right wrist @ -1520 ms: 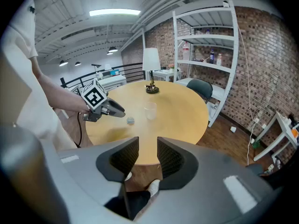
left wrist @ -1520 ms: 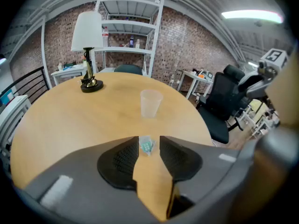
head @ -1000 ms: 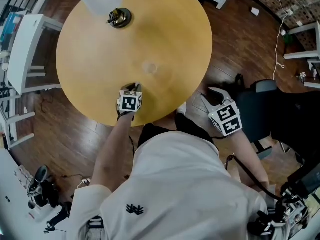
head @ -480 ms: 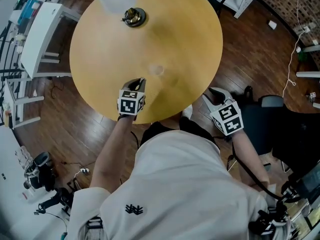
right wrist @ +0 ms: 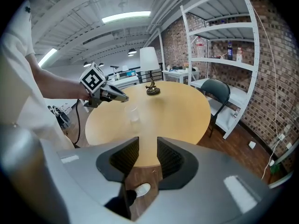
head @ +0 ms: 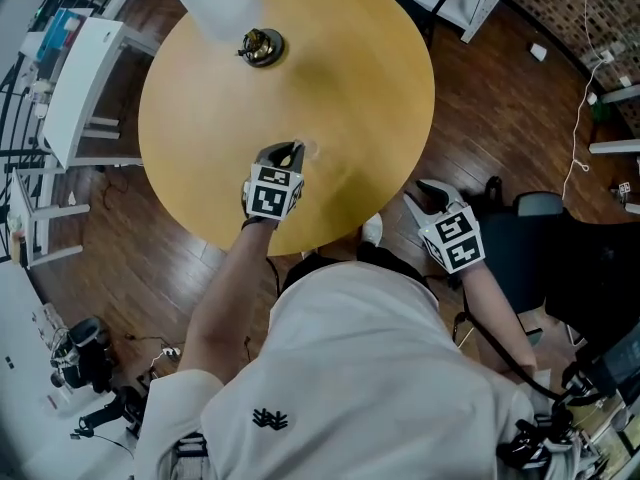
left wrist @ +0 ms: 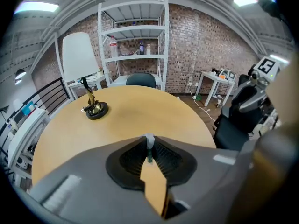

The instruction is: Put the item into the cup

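Note:
A clear plastic cup (head: 308,149) stands on the round wooden table (head: 360,78), a little in from its near edge; the right gripper view shows the cup (right wrist: 133,114) too. My left gripper (head: 284,152) hovers right beside the cup's left rim. It is shut on a small thin item with a white tip and a green part (left wrist: 149,146), which is pinched between the pads (left wrist: 161,160). From the right gripper view the left gripper (right wrist: 122,98) points at the cup. My right gripper (head: 424,192) hangs off the table's near right edge, open and empty (right wrist: 148,155).
A table lamp with a brass base (head: 261,46) and white shade (head: 215,3) stands at the table's far side. A white rack (head: 75,78) is left of the table, a dark chair (head: 545,223) right of it. White shelving (left wrist: 135,45) stands by the brick wall.
My left gripper has moved from the table's near edge forward to the cup. The right gripper has stayed where it was.

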